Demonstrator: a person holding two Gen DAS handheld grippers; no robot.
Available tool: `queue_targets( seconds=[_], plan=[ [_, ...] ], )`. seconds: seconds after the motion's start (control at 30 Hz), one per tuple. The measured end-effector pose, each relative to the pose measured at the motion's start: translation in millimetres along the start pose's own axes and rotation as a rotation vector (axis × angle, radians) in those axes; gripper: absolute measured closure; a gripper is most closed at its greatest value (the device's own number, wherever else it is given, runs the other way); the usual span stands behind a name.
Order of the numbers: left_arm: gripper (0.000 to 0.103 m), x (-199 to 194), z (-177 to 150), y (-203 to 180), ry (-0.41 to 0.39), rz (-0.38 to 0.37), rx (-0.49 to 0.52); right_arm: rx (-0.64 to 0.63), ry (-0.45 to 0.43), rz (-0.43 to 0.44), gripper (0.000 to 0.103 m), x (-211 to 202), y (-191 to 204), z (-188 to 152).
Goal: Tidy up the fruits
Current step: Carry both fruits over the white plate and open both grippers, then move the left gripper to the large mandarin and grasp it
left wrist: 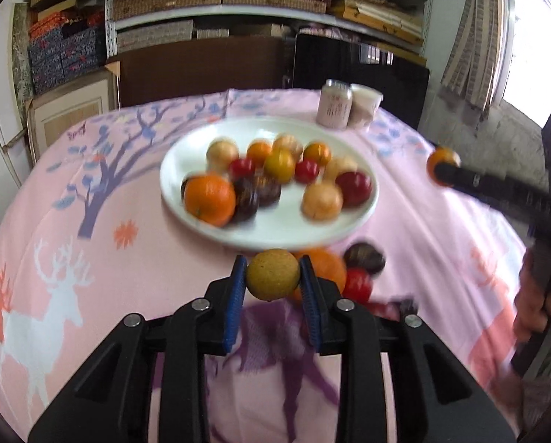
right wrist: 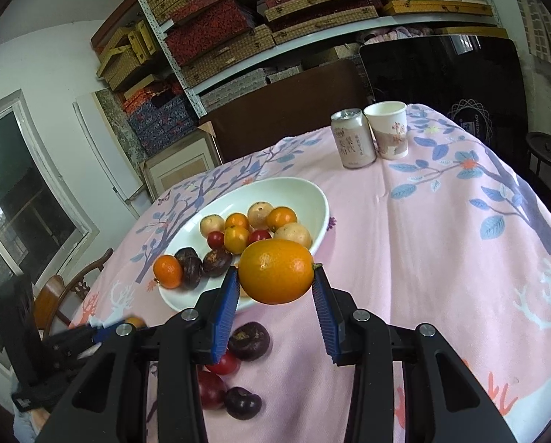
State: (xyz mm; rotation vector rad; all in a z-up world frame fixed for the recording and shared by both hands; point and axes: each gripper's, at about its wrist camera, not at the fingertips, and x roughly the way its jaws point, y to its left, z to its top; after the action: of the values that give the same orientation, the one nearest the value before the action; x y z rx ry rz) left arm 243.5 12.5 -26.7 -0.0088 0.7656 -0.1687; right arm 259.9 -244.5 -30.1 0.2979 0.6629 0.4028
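A white plate (left wrist: 260,236) (right wrist: 297,192) on the pink tablecloth holds several fruits: oranges, tan round fruits, small red ones and dark brown ones. My left gripper (left wrist: 273,275) is shut on a tan-yellow round fruit (left wrist: 273,275) just in front of the plate's near rim. My right gripper (right wrist: 275,277) is shut on an orange (right wrist: 275,271), held above the plate's right side; it also shows in the left wrist view (left wrist: 443,166). Loose fruits lie on the cloth: an orange (left wrist: 327,265), a dark fruit (left wrist: 364,256) (right wrist: 249,339) and red ones (left wrist: 356,284) (right wrist: 223,365).
A pink drink can (right wrist: 353,138) (left wrist: 334,105) and a paper cup (right wrist: 388,129) (left wrist: 364,105) stand at the table's far side. Shelves of boxes fill the wall behind. A wooden chair (right wrist: 72,288) stands at the table's left.
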Motion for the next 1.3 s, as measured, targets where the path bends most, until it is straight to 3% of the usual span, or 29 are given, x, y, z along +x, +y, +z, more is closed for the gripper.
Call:
queue_targets(
  seconds=[0.13,0.27,0.37,0.43,0.6,0.77,0.97,1.3],
  plan=[
    [0.075,21.9,34.5,-15.7,-0.003,-0.017,0.003,-0.081,0.02,-0.018,0.062,16.1,23.3,19.2],
    [0.074,54.5,42.2,-20.1,0.039,-0.005,-0.017,-0.09,0.028,0.014,0.062,41.3,39.3,40.4],
    [0.049,65.6,39.7,-14.8,0.045,0.013,-0.031,-0.064,0.053,0.039,0.061,70.2,42.6,49.4],
    [0.031,63.6,38.7,-9.3,0.027,0.008,-0.045,-0.012,0.054,0.059,0.043,79.4,36.9,48.4],
    [0.013,48.9,34.6,2.4,-0.006,-0.001,-0.087,0.024,0.044,0.045,0.042,69.6,21.6,45.2],
    [0.008,29.6,19.9,15.0,-0.019,0.034,-0.117,0.073,0.009,0.042,0.035,44.6,5.0,36.2],
    [0.007,17.1,-9.7,22.2,0.017,0.051,-0.146,0.137,-0.008,0.008,0.028,12.8,-22.0,2.2],
    [0.005,20.4,-18.2,-13.9,-0.001,0.094,-0.018,0.142,0.007,-0.001,0.023,1.6,-26.8,-14.2]
  ],
)
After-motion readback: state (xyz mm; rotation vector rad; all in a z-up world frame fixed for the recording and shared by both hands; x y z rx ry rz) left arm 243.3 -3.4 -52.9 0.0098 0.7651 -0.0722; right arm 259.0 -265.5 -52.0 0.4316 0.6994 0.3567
